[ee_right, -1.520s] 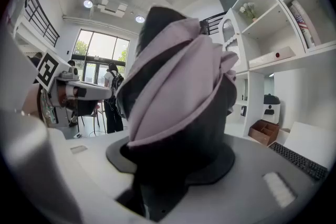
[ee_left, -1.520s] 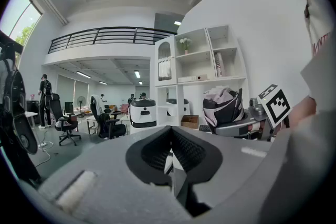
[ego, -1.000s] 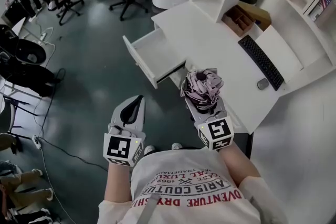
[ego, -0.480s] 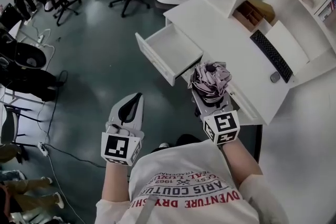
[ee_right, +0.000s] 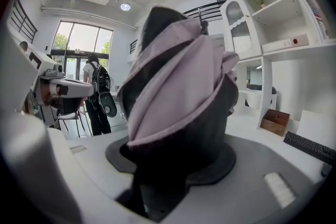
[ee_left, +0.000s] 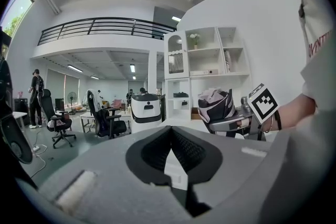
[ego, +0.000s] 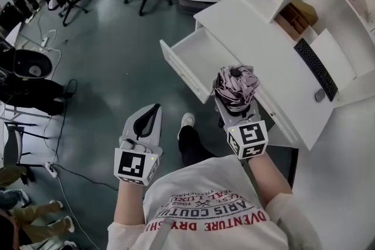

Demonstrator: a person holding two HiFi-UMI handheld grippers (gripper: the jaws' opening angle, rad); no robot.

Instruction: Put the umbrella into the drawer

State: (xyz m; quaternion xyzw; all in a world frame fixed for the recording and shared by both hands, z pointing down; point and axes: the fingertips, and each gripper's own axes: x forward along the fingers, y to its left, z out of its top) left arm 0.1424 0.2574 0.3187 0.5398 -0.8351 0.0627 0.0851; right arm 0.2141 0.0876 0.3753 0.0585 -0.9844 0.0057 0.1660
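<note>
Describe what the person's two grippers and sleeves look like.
The left gripper and right gripper are light grey shells with black inner pads, each carrying a white cube with black square markers. The person wears a white short-sleeved T-shirt with red lettering.

- Umbrella [ego: 236, 88] in the right claw [ego: 234, 105]: dusty pink folds alternating with dark grey ones.
- Left claw [ego: 151, 113]: pale grey shell, black ribbed pads.
- Cube [ego: 250, 139] on each claw: black square markers on white.
- Drawer [ego: 190, 61] just ahead of the right claw: white inside and out.
- Counter [ego: 252, 29] beyond it: white.
- Keyboard [ego: 317, 69] far to that claw's right: black.
- Floor [ego: 111, 67] beneath the left claw: dark blue-grey.
- Shirt [ego: 211, 213] behind both claws: white, red lettering.
</note>
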